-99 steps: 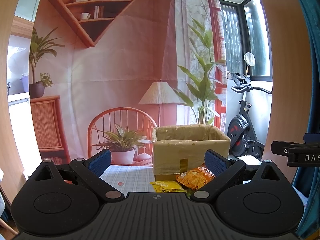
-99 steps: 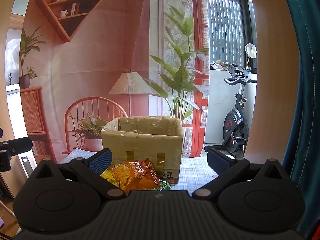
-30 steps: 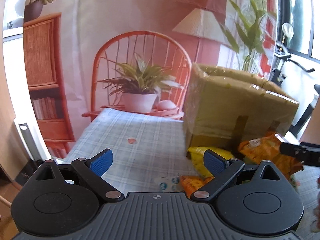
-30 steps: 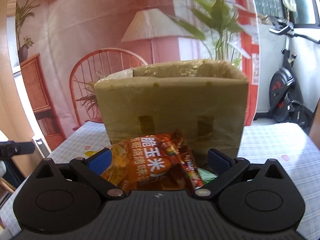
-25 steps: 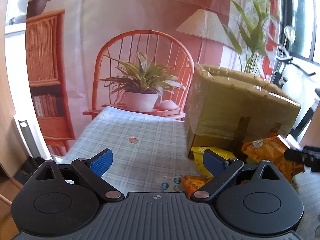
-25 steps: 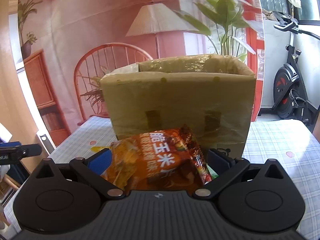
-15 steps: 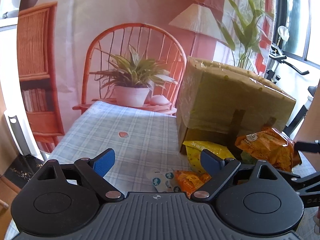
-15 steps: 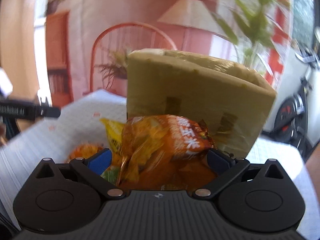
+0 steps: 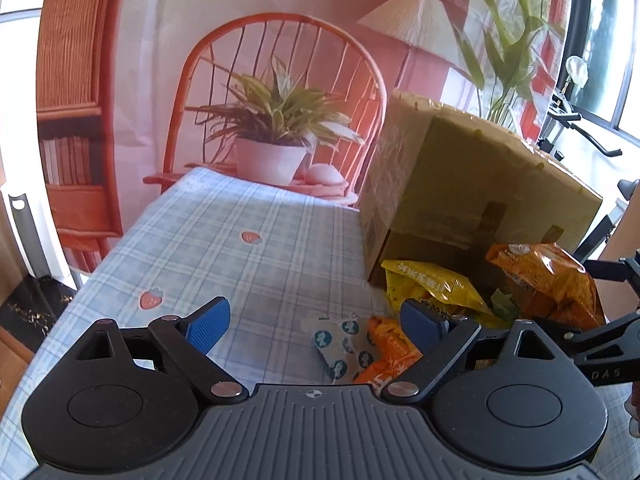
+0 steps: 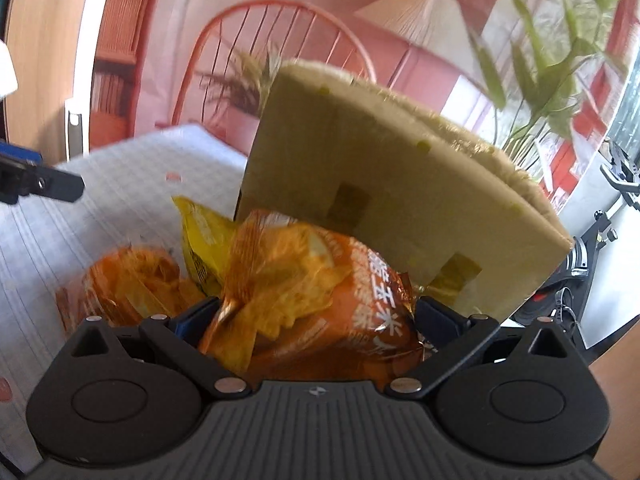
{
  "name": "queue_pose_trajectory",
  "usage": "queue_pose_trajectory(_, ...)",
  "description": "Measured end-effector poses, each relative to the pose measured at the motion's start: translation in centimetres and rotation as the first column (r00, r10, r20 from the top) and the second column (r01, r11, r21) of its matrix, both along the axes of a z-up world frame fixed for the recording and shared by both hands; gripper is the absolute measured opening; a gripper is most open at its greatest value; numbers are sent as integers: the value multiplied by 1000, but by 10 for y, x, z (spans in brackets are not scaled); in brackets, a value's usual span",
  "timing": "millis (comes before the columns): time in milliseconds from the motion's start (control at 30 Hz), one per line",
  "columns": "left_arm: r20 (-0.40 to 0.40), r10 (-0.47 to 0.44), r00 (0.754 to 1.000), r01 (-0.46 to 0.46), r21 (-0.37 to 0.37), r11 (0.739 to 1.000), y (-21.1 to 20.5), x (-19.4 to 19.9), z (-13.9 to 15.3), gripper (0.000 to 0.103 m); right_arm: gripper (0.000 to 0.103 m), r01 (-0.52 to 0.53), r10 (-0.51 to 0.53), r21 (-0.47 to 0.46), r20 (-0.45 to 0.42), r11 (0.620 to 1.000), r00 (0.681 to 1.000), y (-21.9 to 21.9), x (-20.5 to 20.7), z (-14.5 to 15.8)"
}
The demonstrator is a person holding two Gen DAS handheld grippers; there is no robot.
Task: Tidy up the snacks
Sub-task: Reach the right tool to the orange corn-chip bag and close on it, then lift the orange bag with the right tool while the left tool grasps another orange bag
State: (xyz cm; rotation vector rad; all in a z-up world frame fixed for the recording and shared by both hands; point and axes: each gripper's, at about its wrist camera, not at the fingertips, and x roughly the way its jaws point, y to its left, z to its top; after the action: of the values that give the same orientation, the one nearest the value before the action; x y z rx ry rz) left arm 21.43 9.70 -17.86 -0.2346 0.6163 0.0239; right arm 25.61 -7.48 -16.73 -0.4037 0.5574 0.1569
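My right gripper jaws hold the orange bag before the box. My left gripper jaws stand wide over small packets, mid-worktop.

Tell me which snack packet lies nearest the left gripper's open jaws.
The small white packet with blue round prints, flat on the cloth between the left gripper fingers. The yellow bag and big orange bag sit farther back by the box.

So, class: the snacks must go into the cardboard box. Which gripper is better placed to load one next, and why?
Right. The right gripper already has the orange snack bag between its jaws, just in front of the cardboard box. The left gripper is open and holds nothing.
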Motion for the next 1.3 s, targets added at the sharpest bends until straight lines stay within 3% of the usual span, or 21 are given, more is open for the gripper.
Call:
queue_pose_trajectory(200, -26, -44, 999, 44, 1, 999, -3, 4, -10, 93, 95, 28, -29, 127, 9, 992, 1000, -16, 1, 7)
queue_pose_trajectory(267, -24, -87, 996, 86, -10, 996, -5, 4, -13, 93, 84, 44, -49, 178, 19, 983, 999, -23, -1, 12)
queue_pose_trajectory(333, -14, -150, 989, 150, -22, 989, -11, 4, -17, 93, 63, 49, -60, 219, 43, 974, 997, -31, -5, 19)
queue_pose_trajectory(500, -50, -221, 974, 222, 21, 975, -32, 10, -29, 93, 48, 72, -105, 294, 99, 953, 990, -50, -15, 30)
queue_pose_trajectory(967, -122, -295, 948, 296, -6, 955, -50, 32, -59, 92, 50, 95, -149, 443, 88, 891, 985, -77, -19, 32)
queue_pose_trajectory(1067, -119, -306, 945, 307, -4, 952, -52, 30, -59, 85, 50, 102, -160, 454, 91, 885, 983, -79, -20, 31)
queue_pose_trajectory(1133, -119, -306, 945, 309, 8, 951, -53, 29, -56, 76, 52, 102, -160, 449, 93, 888, 983, -78, -19, 30)
queue_pose_trajectory(1200, -98, -298, 950, 300, 12, 954, -54, 25, -50, 61, 59, 107, -162, 441, 89, 891, 983, -77, -17, 28)
queue_pose_trajectory(1300, -80, -296, 952, 296, -14, 955, -51, 21, -44, 52, 63, 114, -165, 432, 82, 894, 983, -76, -13, 25)
